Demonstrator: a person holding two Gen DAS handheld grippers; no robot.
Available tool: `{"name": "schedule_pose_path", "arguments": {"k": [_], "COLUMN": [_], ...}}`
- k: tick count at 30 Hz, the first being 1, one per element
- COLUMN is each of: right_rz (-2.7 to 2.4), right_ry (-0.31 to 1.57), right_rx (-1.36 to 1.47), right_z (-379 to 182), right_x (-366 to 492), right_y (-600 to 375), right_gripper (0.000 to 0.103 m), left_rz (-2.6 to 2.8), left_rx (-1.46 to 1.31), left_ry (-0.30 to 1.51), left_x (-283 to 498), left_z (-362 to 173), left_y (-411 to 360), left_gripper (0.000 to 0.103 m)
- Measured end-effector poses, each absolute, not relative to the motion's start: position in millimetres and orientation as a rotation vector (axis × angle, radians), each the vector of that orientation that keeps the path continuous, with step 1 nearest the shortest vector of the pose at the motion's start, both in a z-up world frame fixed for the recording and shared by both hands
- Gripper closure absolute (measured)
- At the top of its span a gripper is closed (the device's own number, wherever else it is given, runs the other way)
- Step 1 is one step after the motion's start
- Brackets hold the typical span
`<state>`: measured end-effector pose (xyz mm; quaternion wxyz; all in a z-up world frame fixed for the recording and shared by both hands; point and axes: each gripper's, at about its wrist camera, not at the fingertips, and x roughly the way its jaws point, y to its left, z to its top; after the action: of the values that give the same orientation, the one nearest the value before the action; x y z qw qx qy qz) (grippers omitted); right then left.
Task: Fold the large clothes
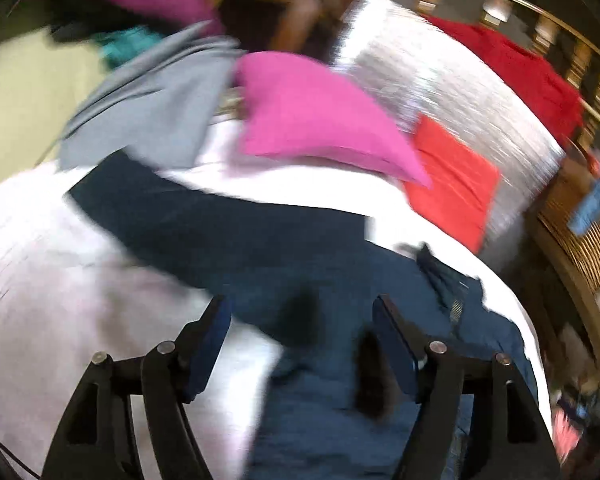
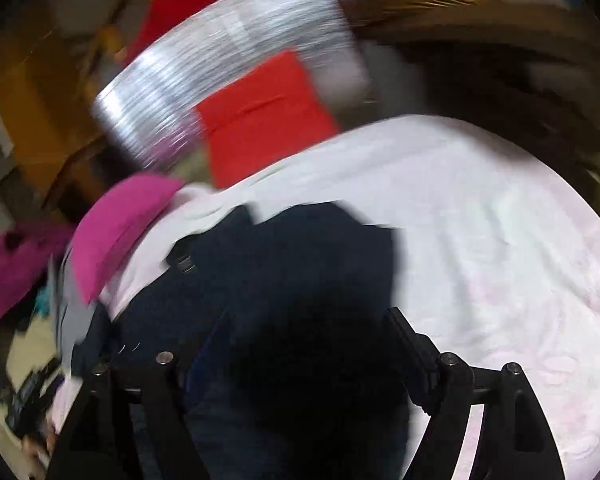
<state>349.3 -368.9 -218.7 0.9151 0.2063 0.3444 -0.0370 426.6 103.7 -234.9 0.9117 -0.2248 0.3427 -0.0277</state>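
A large dark navy garment point(image 1: 228, 232), with a zip and button showing, lies spread across the white bedsheet point(image 1: 60, 280). My left gripper point(image 1: 300, 304) hovers just above it, jaws wide apart, and nothing is pinched between the blue pads point(image 1: 212, 340). In the right wrist view the same garment point(image 2: 292, 264) lies under my right gripper point(image 2: 308, 320), which is also open and holds nothing; a dark shadow falls on the cloth between its fingers. Both views are smeared by motion.
A pink pillow point(image 1: 312, 120), a folded red cloth point(image 1: 452, 184) and a silvery striped cushion point(image 1: 440, 72) lie beyond the garment. A grey garment point(image 1: 152, 100) lies at the far left. A wooden rail point(image 1: 580, 52) runs round the far side. White sheet point(image 2: 480, 220) stretches to the right.
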Motion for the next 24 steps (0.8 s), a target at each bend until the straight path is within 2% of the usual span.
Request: {"name": "schedule_pose_path", "arguments": {"k": [5,8,12,18,20,24], "right_rz": [0.123,0.190,0.217,0.264,0.285,0.308], "right_ry": [0.831,0.877,1.048,1.016,0.950,0.882], "right_rx": [0.436,0.439,0.441,0.505,0.517,0.510], "right_z": [-244.7,-263.2,-307.3,-290.2,-275.2,-257.8], "right_x": [403.6,432.1,460.0,446.3,433.9,409.8], "right_y": [-274.4,-225.1,-189.9,-202.0,-208.1,-214.1], "right_gripper": [0.044,0.044,0.044,0.043,0.033,0.031], "left_rz": [0.073,0.105,0.087,0.028,0.015,0.011], "left_rx": [-0.650,-0.749,-0.841,-0.995,-1.036,-1.126], "left_ry": [0.735,0.744,0.755,0.736,0.739,0.728], "left_x": [434.2,439.6,446.4,460.4,463.7,473.2], "left_z": [-261.6,-277.6,-292.9,-304.5,-307.9,-320.9], "left_y": [173.6,203.7,221.8,238.7,241.9,250.6], "left_gripper": [0.029,0.029,0.029,0.029,0.029,0.029]}}
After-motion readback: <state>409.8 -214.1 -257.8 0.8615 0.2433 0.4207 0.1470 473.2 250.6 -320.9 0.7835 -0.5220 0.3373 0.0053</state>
